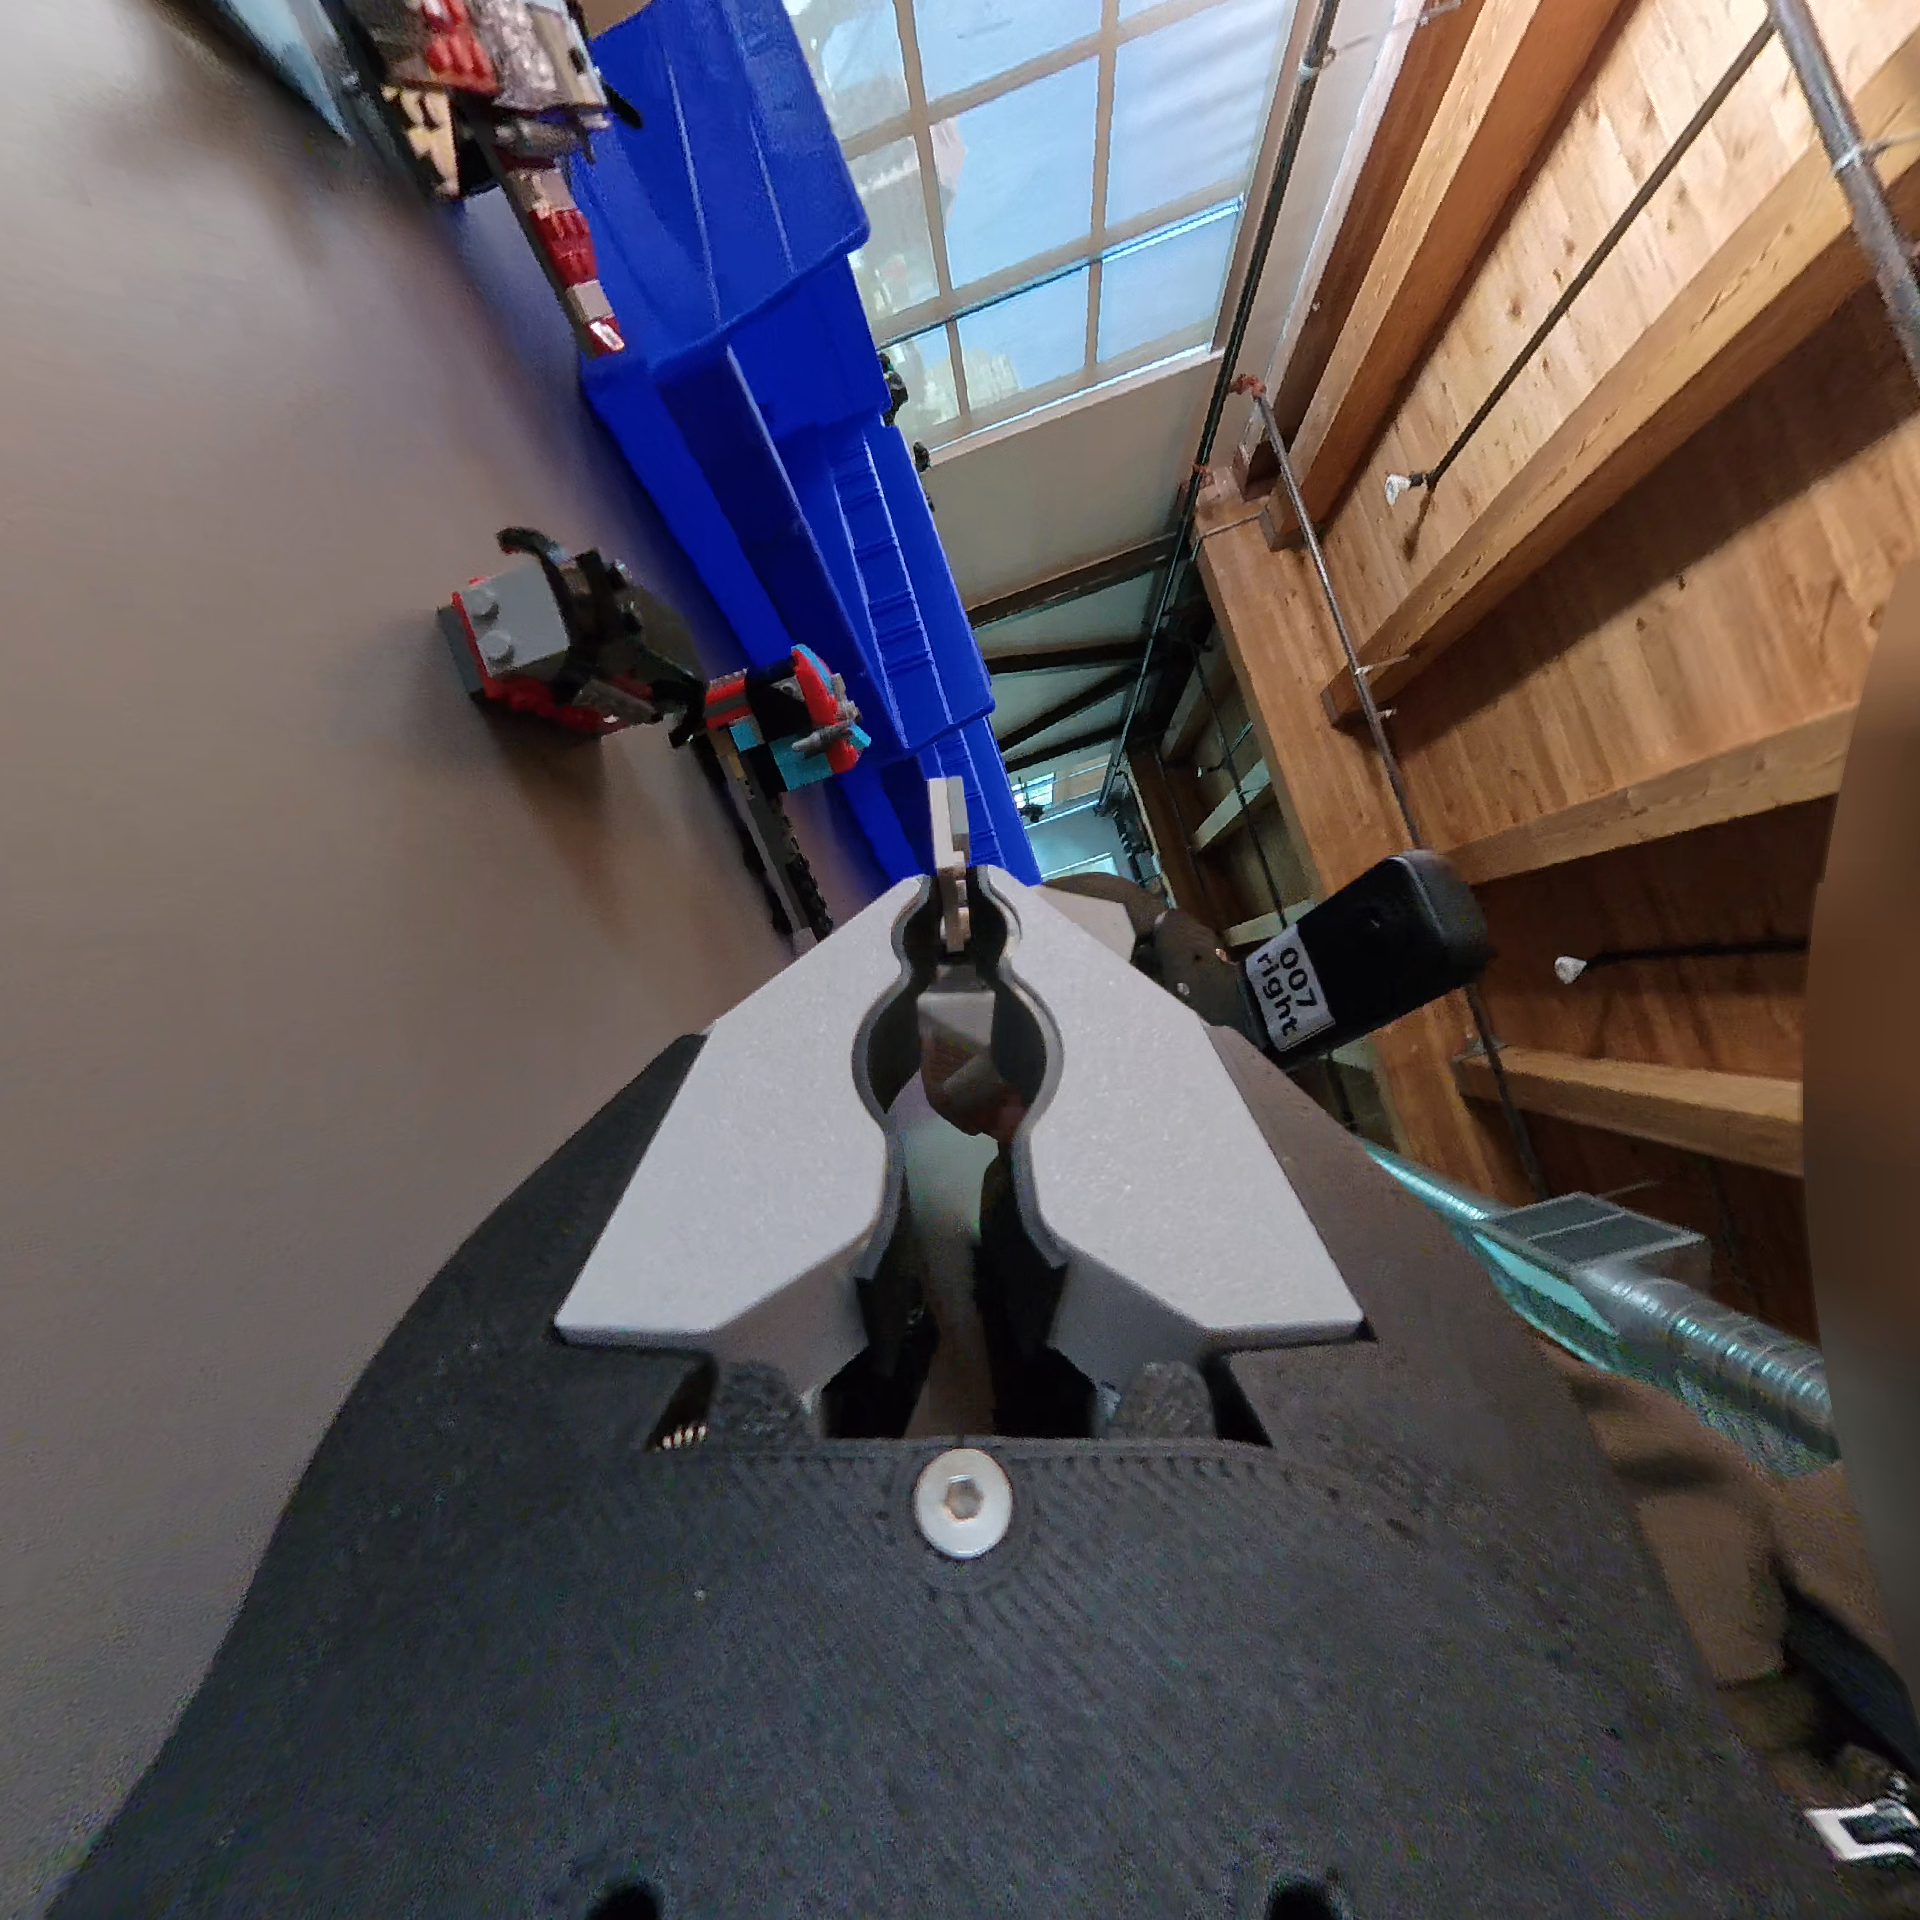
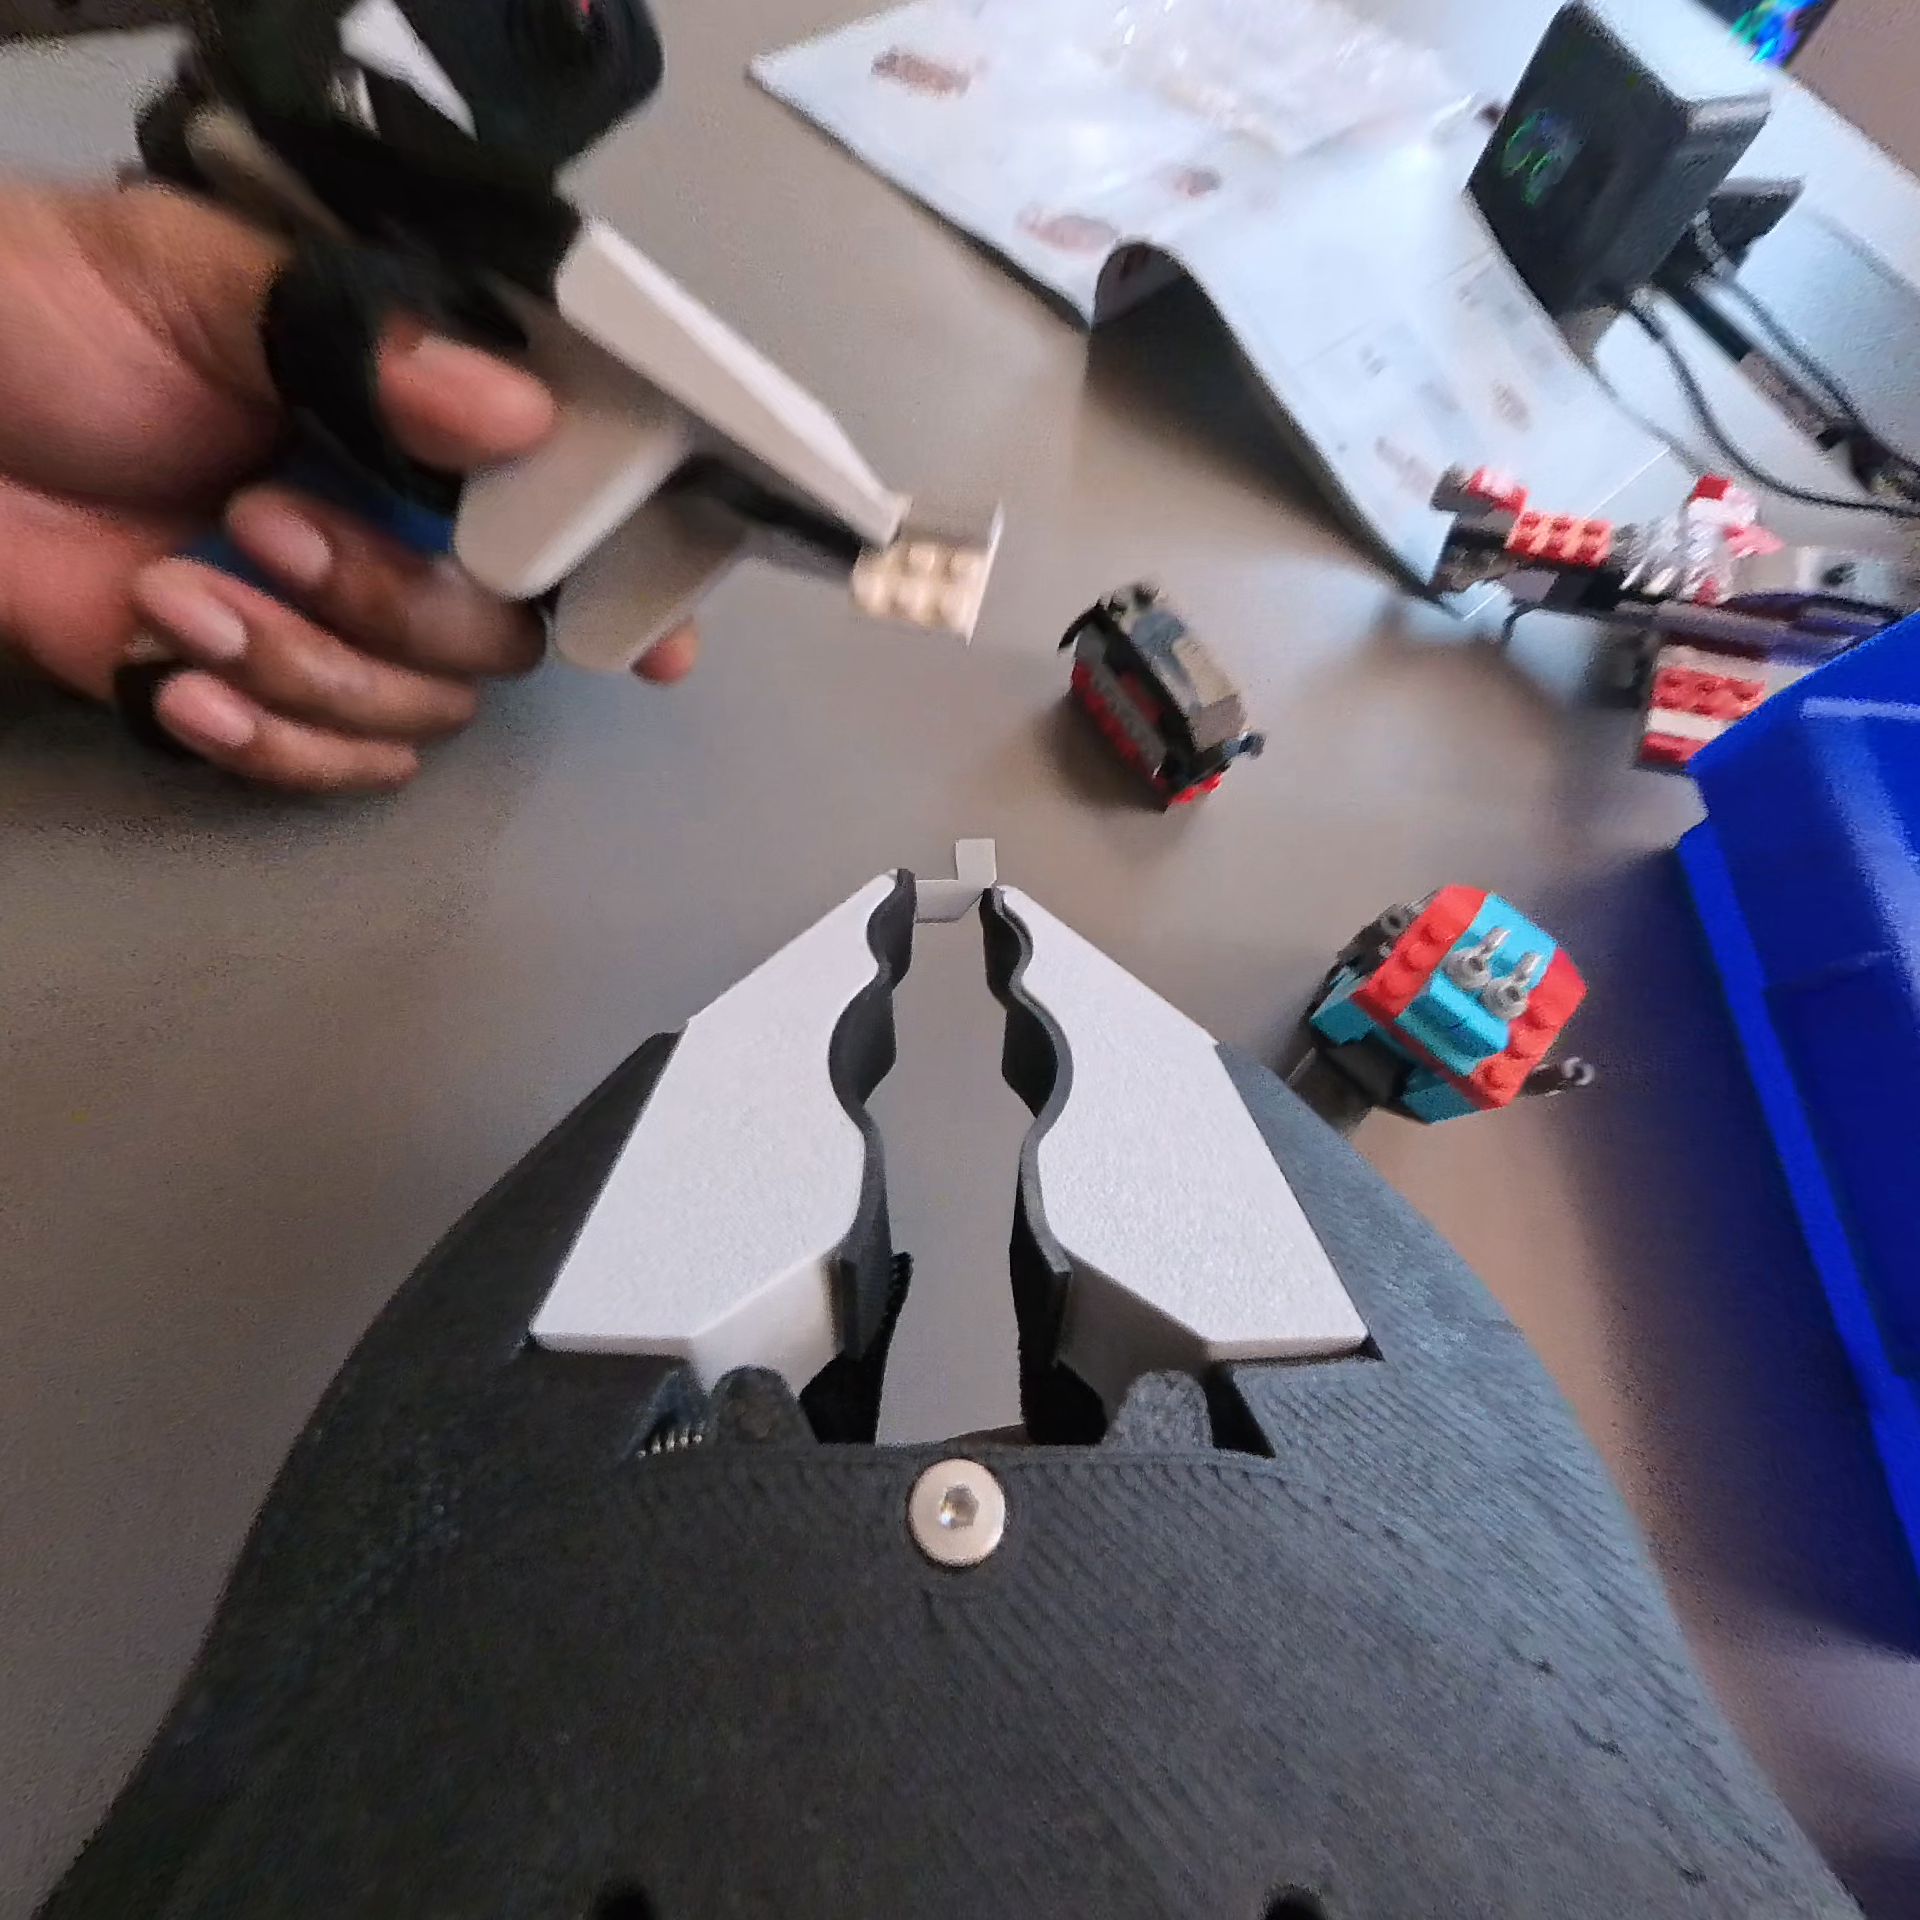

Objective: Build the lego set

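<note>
Right wrist view, frame centre: right gripper pinching small light-grey bracket piece by its tips, risking slipping; upper left, left gripper clamping studded light-grey plate.

Only readable thing is a white sticker with printed characters on the other gripper's black camera housing. The booklet print is too blurry to read.

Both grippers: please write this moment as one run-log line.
left gripper: shut on pale grey studded plate | right gripper: shut on small white angled piece | both above grey table
</note>
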Demonstrator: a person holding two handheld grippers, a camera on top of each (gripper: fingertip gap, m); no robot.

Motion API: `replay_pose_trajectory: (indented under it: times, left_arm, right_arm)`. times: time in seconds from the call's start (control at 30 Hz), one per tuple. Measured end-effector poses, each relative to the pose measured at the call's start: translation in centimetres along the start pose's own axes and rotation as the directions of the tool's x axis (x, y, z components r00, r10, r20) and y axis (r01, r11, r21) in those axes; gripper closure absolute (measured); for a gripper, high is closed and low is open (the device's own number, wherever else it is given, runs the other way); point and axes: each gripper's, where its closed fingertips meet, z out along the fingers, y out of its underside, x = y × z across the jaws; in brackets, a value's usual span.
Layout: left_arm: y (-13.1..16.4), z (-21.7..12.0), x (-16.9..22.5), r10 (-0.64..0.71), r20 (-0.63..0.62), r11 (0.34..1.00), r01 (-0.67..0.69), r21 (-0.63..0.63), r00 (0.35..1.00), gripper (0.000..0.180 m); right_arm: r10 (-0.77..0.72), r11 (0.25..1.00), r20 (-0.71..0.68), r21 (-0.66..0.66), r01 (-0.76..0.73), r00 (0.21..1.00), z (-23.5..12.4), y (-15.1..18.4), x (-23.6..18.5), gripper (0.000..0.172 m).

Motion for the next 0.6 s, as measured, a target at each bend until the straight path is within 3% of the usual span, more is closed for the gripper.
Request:
replay_pose_trajectory:
  times: [0.23, 0.6]
  left_arm:
    - [1.4, 0.4, 0.1, -0.045, 0.001, 0.999, 0.045, 0.017, 0.999, 0.175]
    - [1.4, 0.3, 0.2, -0.053, -0.007, 0.998, 0.053, 0.024, 0.999, 0.176]
  right_arm:
    - [0.038, 0.994, -0.013, 0.107, -0.037, 0.999, -0.7, -4.2, -0.8, 0.158]
    - [0.044, 0.994, -0.056, 0.100, -0.039, 0.997, 0.3, -4.7, -1.0, 0.158]
